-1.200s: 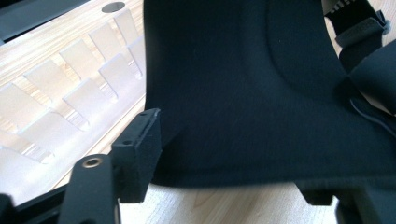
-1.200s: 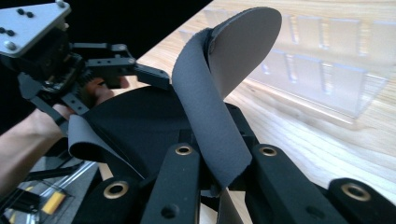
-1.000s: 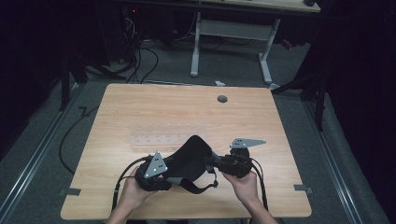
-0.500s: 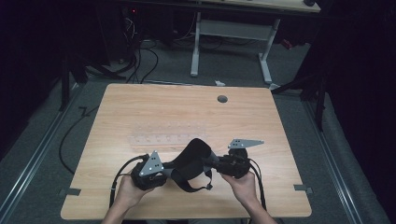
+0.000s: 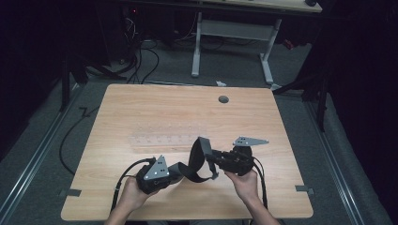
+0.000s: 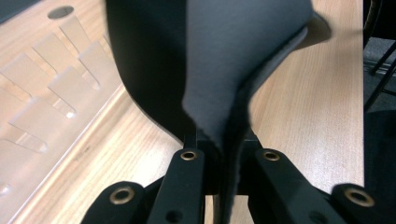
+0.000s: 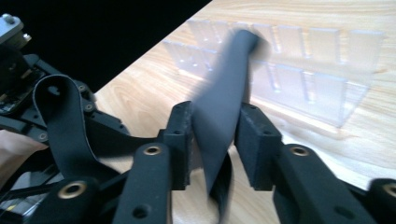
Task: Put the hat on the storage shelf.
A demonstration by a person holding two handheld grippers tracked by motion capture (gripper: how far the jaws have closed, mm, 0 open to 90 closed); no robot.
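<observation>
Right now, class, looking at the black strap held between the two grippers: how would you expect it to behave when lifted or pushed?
Probably floppy: the black strap loops and sags between the left gripper and the right gripper. Likely light, since it arches up without dragging either gripper down. Pushed, it would probably fold rather than slide; its matte face looks unslippery.

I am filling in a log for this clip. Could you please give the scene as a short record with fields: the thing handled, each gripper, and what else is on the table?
thing handled: black strap, looped up between the two grippers
left gripper: shut on the strap, jaws have just been closing
right gripper: jaws have just been opening; strap passes between the pads, a gap shows on one side
other thing: clear plastic rack, flat behind the grippers
surface: wooden table, with a round hole near the far edge
</observation>
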